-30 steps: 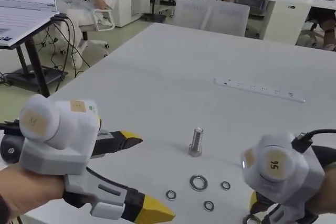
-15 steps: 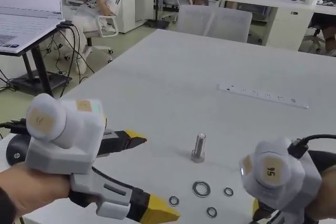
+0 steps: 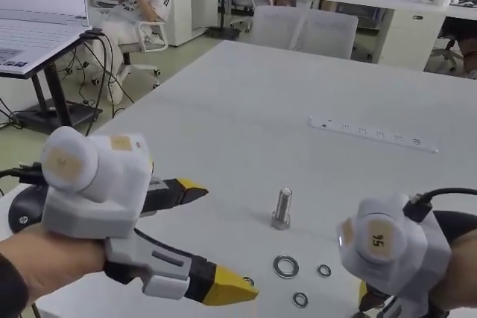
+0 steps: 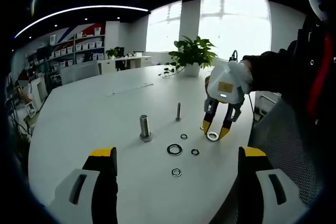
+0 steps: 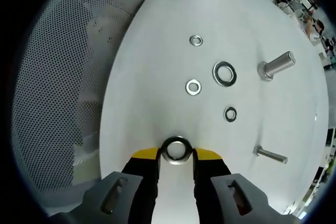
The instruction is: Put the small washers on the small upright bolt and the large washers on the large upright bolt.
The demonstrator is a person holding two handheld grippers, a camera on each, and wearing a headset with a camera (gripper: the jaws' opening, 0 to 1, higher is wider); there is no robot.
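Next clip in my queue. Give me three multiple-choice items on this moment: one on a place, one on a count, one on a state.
1. Where is the silver metal washer nearest the person?
A) on the large upright silver bolt
B) between the jaws of the right gripper
C) on the floor

2. How many other silver washers lie loose on the white table?
A) two
B) four
C) six

3. How do the jaws of the left gripper stand?
A) shut on a washer
B) shut on nothing
C) wide open

Key:
1 B: the yellow-tipped jaws pinch that washer, and the large upright silver bolt is bare.
2 B: there is one large ring and three small rings.
3 C: the jaws stand far apart, gripping nothing.
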